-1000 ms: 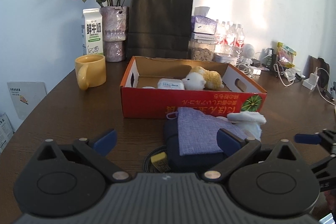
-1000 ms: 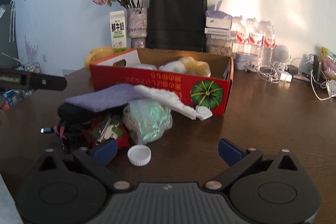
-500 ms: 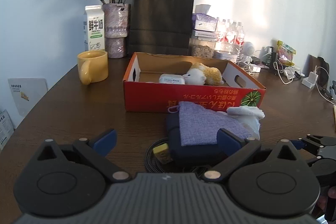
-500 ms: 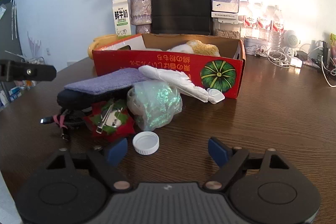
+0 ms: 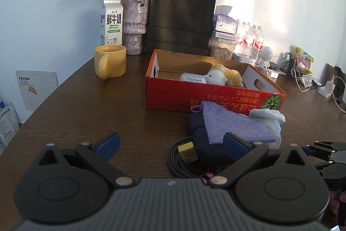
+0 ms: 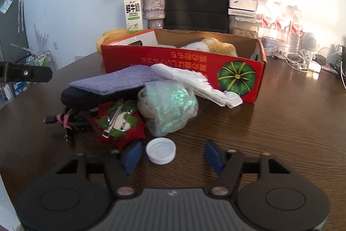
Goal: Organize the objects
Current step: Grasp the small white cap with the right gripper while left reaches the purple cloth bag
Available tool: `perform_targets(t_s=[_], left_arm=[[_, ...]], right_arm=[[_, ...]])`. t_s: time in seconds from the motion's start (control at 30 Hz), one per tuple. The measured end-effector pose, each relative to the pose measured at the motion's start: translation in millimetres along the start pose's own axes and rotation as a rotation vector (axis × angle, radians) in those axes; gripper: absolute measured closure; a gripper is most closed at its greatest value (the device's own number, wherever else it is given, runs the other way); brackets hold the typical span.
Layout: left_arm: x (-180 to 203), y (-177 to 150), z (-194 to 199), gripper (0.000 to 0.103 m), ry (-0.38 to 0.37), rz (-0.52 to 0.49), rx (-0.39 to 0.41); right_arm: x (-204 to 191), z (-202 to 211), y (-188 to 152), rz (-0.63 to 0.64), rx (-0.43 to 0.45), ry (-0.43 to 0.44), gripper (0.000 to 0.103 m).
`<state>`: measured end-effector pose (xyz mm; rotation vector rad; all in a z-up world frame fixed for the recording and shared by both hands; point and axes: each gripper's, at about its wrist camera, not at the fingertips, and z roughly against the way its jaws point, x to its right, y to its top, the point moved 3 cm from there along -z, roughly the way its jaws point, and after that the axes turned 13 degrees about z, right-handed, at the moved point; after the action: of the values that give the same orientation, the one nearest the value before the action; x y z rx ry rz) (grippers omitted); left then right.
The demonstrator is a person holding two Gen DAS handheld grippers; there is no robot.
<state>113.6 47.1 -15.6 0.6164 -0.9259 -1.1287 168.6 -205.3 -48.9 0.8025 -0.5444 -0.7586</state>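
At lower left of the right wrist view, a red felt flower clip [image 6: 120, 122] is lying on the desk [image 6: 281, 122] beside a coiled cable [image 6: 71, 120]. Lower centre, the right gripper [image 6: 172, 154] is hovering with fingers released around a white bottle cap [image 6: 160, 150], not touching it. Across the left wrist view, the left gripper [image 5: 170, 143] is hanging with fingers released, empty, before the red box [image 5: 207, 99].

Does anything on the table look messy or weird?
Yes. A white cap lies loose on the table with no bottle beside it. Behind it, a cloth, cable and bag are heaped outside the box, whose print reads upside down.
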Motion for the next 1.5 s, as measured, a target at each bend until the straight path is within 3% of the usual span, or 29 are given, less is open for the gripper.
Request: perform_targets(t_s=[0.17, 0.43, 0.87, 1.5], left_arm=[[-0.5, -1.4, -2.1, 0.000, -0.005, 0.005, -0.008], [3.3, -2.5, -11.4, 0.000, -0.020, -0.006, -0.030], [34.7, 7.8, -31.5, 0.000, -0.047, -0.043, -0.054], [68.3, 10.5, -47.1, 0.000, -0.032, -0.098, -0.077]], right_arm=[[-4.3, 0.4, 2.5, 0.020, 0.001, 0.007, 0.075], [-4.7, 3.7, 3.2, 0.009, 0.032, -0.005, 0.076], [33.4, 17.2, 14.3, -0.025, 0.132, -0.150, 0.076], [39.1, 19.9, 11.0, -0.029, 0.198, -0.141, 0.076]])
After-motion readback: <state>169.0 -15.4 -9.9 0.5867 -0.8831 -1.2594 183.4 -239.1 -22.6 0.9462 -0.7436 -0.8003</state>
